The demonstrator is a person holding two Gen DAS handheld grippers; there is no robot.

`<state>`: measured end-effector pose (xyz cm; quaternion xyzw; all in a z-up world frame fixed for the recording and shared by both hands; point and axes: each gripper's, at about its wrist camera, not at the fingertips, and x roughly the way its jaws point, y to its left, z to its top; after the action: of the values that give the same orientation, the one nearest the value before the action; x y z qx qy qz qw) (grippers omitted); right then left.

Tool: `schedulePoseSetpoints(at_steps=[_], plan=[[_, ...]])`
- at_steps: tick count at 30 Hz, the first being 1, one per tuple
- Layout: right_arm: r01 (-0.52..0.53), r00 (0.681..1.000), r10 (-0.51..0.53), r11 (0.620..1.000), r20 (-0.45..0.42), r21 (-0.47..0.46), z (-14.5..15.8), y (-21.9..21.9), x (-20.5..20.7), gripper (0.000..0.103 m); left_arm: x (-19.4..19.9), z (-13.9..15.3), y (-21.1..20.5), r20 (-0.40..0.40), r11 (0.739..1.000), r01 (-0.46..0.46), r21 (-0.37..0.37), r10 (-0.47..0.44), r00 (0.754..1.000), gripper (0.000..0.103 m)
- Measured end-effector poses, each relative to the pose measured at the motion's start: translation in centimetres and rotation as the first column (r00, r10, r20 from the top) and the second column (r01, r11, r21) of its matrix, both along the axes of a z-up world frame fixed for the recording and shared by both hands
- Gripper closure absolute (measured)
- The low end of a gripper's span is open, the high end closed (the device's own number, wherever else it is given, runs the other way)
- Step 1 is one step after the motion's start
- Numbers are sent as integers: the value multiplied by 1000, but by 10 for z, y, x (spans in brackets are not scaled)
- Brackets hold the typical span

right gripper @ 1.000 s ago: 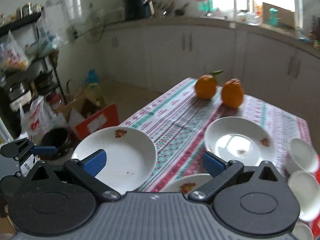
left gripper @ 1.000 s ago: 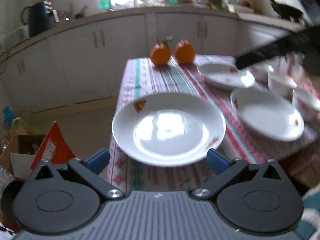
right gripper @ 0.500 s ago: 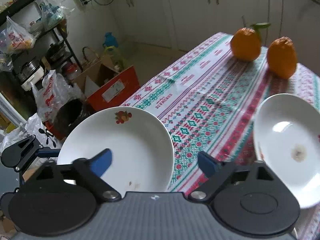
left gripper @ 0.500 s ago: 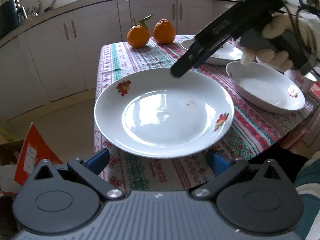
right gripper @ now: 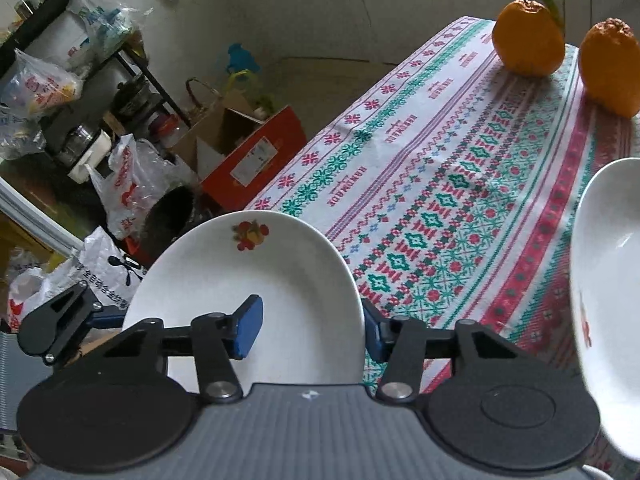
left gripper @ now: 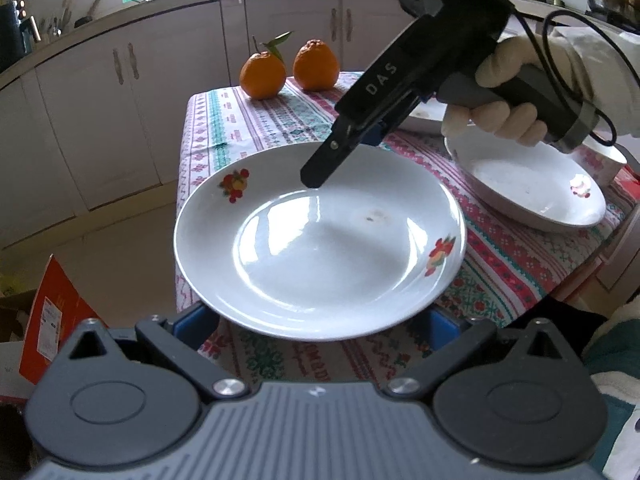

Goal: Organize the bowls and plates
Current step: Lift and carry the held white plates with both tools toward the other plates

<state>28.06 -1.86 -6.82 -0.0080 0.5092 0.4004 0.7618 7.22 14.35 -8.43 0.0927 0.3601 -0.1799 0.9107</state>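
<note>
A white deep plate [left gripper: 320, 248] with fruit prints hangs in the air past the table's near-left corner. My left gripper [left gripper: 318, 322] is shut on it, its blue pads against the near rim on both sides. My right gripper [left gripper: 344, 158], held by a gloved hand [left gripper: 504, 96], reaches down from the upper right and straddles the far rim. In the right wrist view this plate [right gripper: 248, 272] sits in my right gripper [right gripper: 310, 332]: one pad lies on the inside, the other outside the rim, shut on it. A left finger [right gripper: 56, 332] shows at the plate's left edge.
A second deep plate [left gripper: 528, 192] lies on the patterned tablecloth [left gripper: 248, 128] to the right, with another plate [left gripper: 420, 120] behind it and a small bowl [left gripper: 608, 160] at the far right. Two oranges [left gripper: 263, 76] stand at the back. Boxes [right gripper: 248, 152] and bags crowd the floor on the left.
My right gripper swung in from the upper right, came down over the plate's far rim, and its jaws closed from wide open. My left gripper tilted down slightly, still holding the plate.
</note>
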Motion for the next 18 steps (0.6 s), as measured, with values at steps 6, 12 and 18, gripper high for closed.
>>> schedulePoseSetpoints(at_steps=[6, 12, 18], plan=[[0, 1000, 1, 1000, -29, 26, 0, -3, 5, 46, 2, 1, -2, -14, 1000, -11, 3, 11, 1000, 1], [8, 1000, -8, 999, -22, 31, 1, -5, 6, 45, 10, 2, -4, -25, 1000, 0, 17, 1, 1000, 2], [34, 999, -34, 999, 7, 34, 10, -13, 18, 45, 29, 5, -7, -3, 1000, 14, 27, -14, 1000, 2]])
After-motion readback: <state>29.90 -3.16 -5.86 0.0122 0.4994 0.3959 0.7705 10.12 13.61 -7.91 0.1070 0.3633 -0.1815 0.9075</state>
